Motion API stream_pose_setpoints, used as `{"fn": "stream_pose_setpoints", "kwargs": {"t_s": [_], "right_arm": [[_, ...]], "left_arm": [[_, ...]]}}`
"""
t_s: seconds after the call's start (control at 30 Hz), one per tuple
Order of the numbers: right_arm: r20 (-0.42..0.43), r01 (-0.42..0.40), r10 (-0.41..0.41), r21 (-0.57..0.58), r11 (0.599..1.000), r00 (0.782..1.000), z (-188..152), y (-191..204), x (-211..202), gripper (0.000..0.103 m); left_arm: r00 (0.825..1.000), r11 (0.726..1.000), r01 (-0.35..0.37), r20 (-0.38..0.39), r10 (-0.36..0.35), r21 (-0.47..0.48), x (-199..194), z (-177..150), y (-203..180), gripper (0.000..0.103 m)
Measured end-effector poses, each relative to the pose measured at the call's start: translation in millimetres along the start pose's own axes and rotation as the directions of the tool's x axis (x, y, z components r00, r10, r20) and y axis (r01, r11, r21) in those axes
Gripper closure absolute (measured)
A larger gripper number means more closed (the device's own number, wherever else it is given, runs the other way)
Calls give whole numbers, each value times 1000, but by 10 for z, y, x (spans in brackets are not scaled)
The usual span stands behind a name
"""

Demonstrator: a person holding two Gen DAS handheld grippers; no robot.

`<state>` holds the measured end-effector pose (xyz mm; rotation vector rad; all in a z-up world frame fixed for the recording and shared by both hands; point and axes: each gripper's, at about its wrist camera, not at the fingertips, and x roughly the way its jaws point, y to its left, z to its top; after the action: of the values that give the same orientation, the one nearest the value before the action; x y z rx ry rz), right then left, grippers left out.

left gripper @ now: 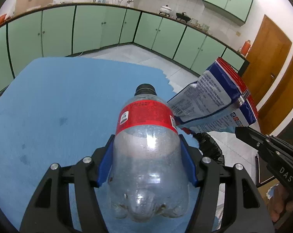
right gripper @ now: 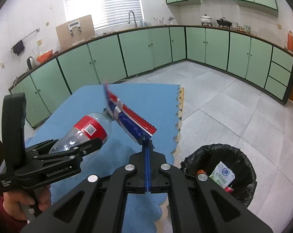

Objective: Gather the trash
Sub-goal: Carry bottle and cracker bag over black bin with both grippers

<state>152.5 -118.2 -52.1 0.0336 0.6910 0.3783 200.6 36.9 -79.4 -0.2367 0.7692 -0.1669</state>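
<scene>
Now bottle [left gripper: 146, 134] between left tool [left gripper: 146, 155] pads

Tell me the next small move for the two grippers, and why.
Probably swing the right gripper toward the black-lined bin and release there. It is shut on the snack bag, the left gripper holds the plastic bottle, and the bin sits just right of the blue mat.

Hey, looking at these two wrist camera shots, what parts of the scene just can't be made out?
- Bottle contents: the fogged plastic in the left wrist view hides whether any liquid remains.
- Snack bag top end: motion-blurred in the right wrist view; its small print is unreadable in both.
- Trash bin bottom: the right gripper frame and black liner cover it.
- Bin in the left wrist view: mostly hidden behind the left gripper.
</scene>
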Motion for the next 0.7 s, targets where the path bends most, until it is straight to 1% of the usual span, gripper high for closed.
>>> {"fn": "stream_pose_setpoints", "kwargs": {"t_s": [0.3,0.7], "right_arm": [[37,41,-41,9,999,998,37,-166,-195,103],[55,133,-137,74,988,989,-20,-644,-432,103]], "left_arm": [[999,999,17,38,-18,49,-98,13,-250,43],[996,991,70,43,-76,116,-39,11,-666,43]]}}
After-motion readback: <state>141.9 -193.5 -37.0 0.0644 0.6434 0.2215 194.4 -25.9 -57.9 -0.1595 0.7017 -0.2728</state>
